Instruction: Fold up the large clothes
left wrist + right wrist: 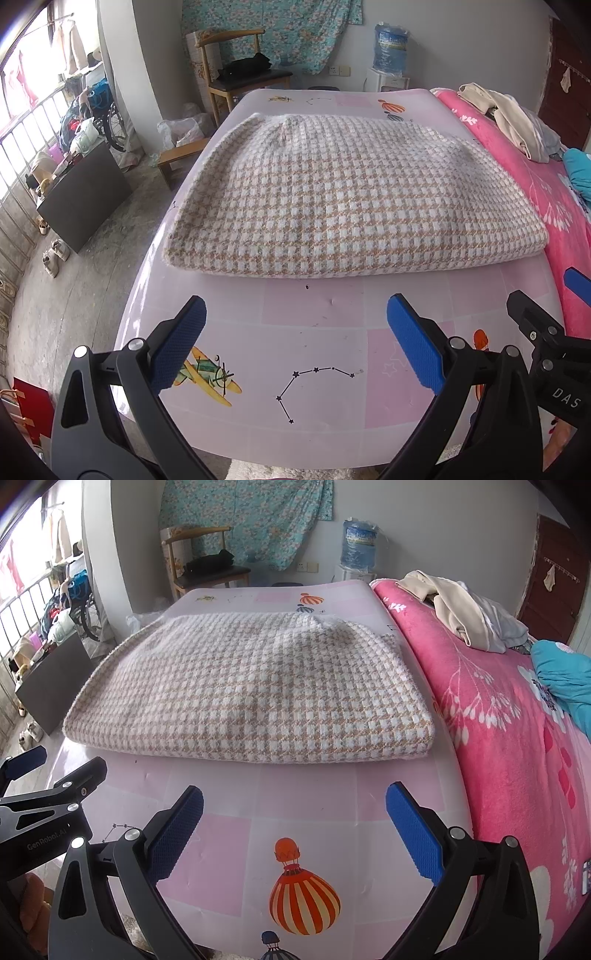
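Reading "DAS" on right claw [576,291]; "GenRobot.AI" left claw [22,760]

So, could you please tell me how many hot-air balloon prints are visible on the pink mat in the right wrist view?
4: a large orange striped balloon between the open right tool's fingers, a dark one below it cut off by the frame, plus an orange one and a grey one beyond the folded checked garment, which may hide others.

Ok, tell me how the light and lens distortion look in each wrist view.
Left wrist view: daylight from the window blows out that corner, and the fisheye bows the table edges; the folded garment stays sharp. Right wrist view: the same bowing, soft even light on the garment, faint shadow under its near edge, dark corners.
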Available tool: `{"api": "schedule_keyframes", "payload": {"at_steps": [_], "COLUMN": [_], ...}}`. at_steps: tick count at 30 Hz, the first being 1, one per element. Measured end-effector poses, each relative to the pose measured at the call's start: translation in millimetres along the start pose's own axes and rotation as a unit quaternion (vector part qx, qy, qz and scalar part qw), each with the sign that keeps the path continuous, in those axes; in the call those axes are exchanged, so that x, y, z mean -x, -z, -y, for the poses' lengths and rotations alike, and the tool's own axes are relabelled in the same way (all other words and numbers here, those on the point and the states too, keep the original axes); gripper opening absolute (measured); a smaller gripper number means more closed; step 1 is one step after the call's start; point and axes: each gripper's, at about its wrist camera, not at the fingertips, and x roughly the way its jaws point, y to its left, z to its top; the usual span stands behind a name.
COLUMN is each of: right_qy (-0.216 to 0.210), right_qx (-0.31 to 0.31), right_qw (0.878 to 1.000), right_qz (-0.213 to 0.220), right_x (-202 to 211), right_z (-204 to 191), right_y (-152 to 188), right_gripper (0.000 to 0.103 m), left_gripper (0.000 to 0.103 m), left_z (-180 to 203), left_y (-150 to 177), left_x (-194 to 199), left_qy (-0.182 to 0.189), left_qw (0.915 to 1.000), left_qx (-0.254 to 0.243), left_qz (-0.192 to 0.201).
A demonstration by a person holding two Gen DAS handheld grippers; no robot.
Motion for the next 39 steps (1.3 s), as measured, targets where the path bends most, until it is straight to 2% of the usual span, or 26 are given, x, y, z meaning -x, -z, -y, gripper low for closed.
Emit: {"api": "schedule_keyframes", "payload": {"at_steps": [39], "right_qy": [0.002], "right_qx": [-0.005], "right_qw": [1.0], "right_qz": [0.002], "right_x": [1.1], "right_z": [3.0], "right_y": [0.7], "right_gripper": [0.097], "left_gripper": [0.095], "left_z": [0.9], "left_y": [0.9], "left_x": [1.0], "left_qy": [0.0], "left_qw": [1.0], "left_qx": [-0.001], "left_qz": [0.001]}}
